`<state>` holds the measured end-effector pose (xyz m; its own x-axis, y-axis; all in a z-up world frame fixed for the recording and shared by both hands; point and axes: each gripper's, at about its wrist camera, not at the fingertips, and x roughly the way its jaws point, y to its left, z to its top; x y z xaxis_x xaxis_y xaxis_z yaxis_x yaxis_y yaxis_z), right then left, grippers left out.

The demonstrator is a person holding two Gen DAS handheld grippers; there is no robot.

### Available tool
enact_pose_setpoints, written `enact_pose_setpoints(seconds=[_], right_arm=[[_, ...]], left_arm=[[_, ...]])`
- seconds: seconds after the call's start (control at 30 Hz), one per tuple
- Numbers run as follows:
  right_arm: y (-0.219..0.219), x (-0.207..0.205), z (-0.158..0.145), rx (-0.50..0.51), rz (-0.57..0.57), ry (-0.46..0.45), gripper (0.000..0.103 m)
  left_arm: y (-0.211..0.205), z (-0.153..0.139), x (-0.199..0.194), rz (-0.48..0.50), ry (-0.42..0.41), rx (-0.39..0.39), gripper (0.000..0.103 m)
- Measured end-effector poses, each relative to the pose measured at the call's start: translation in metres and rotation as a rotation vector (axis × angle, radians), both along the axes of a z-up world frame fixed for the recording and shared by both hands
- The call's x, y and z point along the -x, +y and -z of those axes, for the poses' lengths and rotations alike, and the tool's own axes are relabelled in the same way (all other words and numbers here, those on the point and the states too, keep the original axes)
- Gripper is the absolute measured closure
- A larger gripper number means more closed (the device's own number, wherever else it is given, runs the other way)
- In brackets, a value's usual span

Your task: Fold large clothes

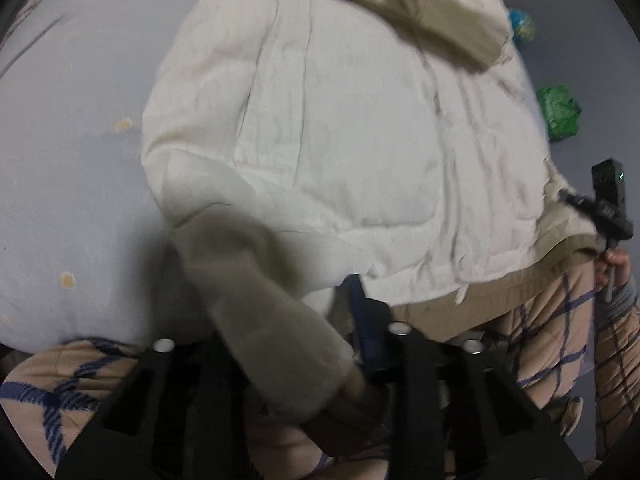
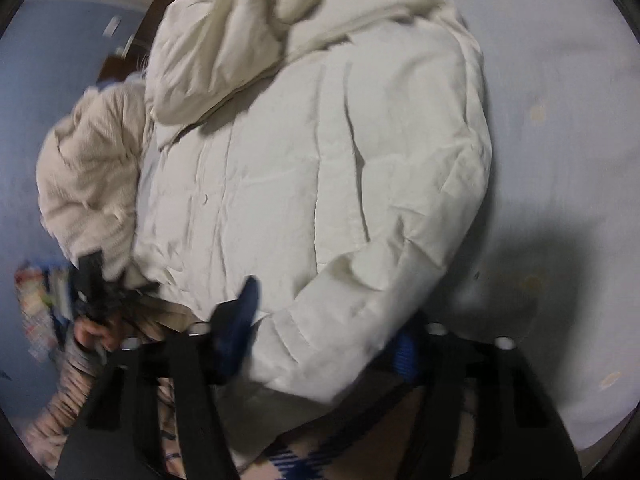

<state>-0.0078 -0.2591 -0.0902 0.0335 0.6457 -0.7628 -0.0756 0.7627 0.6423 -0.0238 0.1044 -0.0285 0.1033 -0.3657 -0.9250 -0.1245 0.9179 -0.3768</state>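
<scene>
Pale blue bedsheet (image 1: pixel 72 168) covered surface, few yellowish spots on it. Cream padded jacket (image 1: pixel 320 152) lay spread across sheet, hood end farthest from cameras, hem nearest. Left gripper (image 1: pixel 320 344) clamped on jacket sleeve cuff, fabric bunched between fingers. Right gripper (image 2: pixel 320 332) closed on other sleeve at hem; blue fingertip (image 2: pixel 240 316) pressed against fabric. Person's plaid trousers (image 1: pixel 560 344) at near edge. Green crumpled object (image 1: pixel 558 112) and small globe-like ball (image 1: pixel 522 26) lay beside jacket.
</scene>
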Motion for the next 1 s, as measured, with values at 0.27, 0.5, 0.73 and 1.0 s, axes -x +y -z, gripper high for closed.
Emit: enact_pose_setpoints(seconds=[0.27,0.5,0.73,1.0], right_arm=[[-0.015,0.019,-0.026,-0.165,0.063,-0.152,0.075],[-0.021,0.026,-0.025,-0.289,0.129,-0.134,0.072],[-0.021,0.038,-0.024,-0.195,0.035,-0.106,0.072],[-0.019,0.063,-0.027,-0.219,-0.026,-0.124,0.074]], left_arm=[[0.016,-0.027,0.002,-0.072,-0.197,0.207,0.087],[0.022,-0.046,0.008,-0.12,-0.34,0.354,0.087],[0.018,-0.048,0.0,-0.101,-0.345,0.357,0.087],[0.016,-0.054,-0.004,-0.078,-0.364,0.365,0.087]])
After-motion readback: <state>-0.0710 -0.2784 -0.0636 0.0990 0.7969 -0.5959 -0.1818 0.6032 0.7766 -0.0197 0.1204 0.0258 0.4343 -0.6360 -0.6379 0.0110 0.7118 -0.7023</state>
